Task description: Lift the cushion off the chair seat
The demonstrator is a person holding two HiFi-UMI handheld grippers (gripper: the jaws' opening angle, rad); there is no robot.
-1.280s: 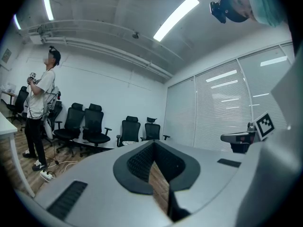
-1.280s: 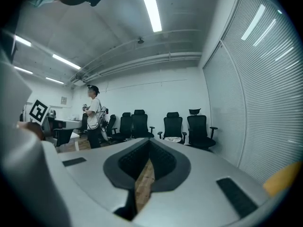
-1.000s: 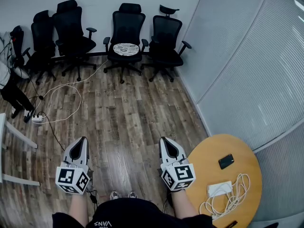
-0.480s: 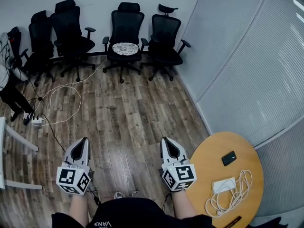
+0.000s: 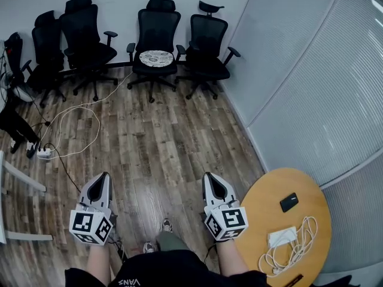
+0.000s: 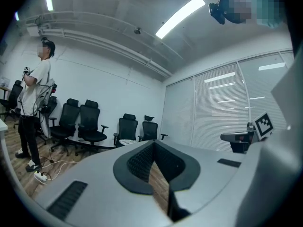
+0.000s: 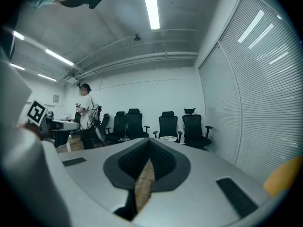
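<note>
target: round pale patterned cushion (image 5: 156,58) on black mesh office chair (image 5: 159,26), upper centre | handling: probably light, soft, floppy; pinch the near rim | left gripper (image 5: 105,175), right gripper (image 5: 206,176): jaws together, empty, lower frame, well apart from it

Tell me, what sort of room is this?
Most likely an office meeting room: a row of black office chairs stands against the far wall, a partition wall with blinds closes the right side, and a round wooden table carries a phone and a charger cable.
</note>
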